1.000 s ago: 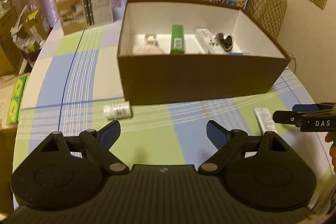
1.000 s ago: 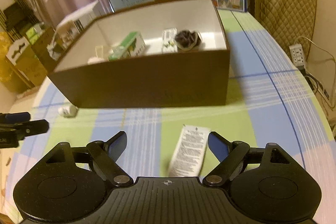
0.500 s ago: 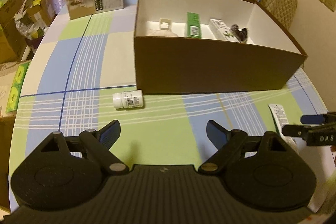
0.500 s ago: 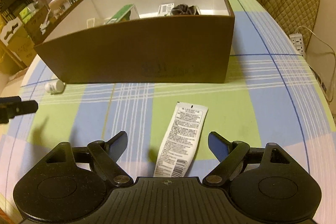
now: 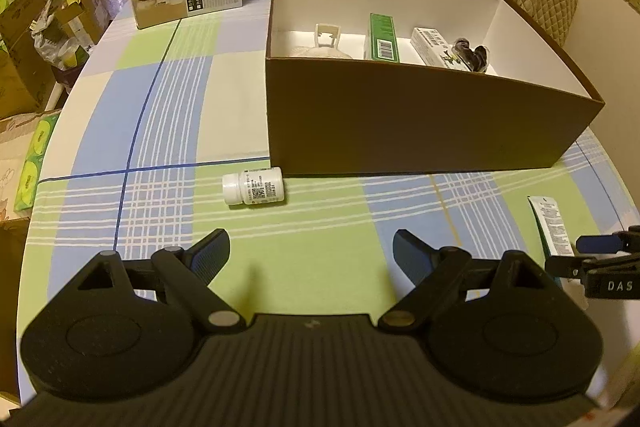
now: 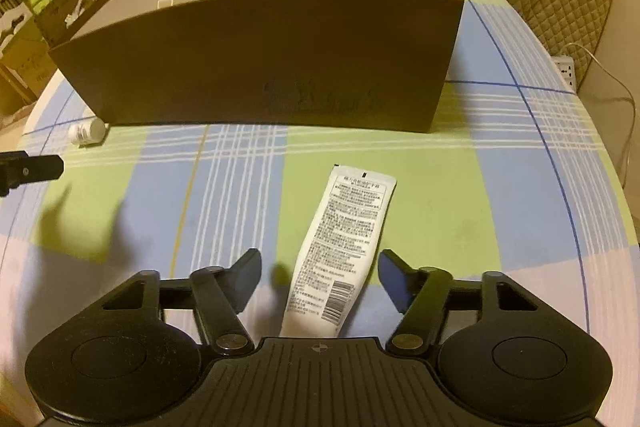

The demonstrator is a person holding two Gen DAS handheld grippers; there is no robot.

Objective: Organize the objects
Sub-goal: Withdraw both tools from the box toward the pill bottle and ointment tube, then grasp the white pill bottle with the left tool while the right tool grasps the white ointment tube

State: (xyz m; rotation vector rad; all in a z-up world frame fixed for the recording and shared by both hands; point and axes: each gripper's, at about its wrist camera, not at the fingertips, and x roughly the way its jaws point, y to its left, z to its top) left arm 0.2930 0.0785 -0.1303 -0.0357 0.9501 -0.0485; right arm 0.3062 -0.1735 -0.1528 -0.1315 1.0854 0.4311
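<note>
Right gripper (image 6: pixel 320 277) spread wide astride the white tube (image 6: pixel 340 255) lying flat before the brown box (image 6: pixel 260 67), seemingly not yet touching; left gripper (image 5: pixel 310 253) spread, short of the pill bottle (image 5: pixel 254 185); next: close, lift, box it.

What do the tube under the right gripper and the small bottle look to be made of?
Tube: looks like soft plastic, matte white, with a flat crimped end and printed text. Bottle: probably hard plastic, white, with a ribbed cap and paper-looking label.
</note>
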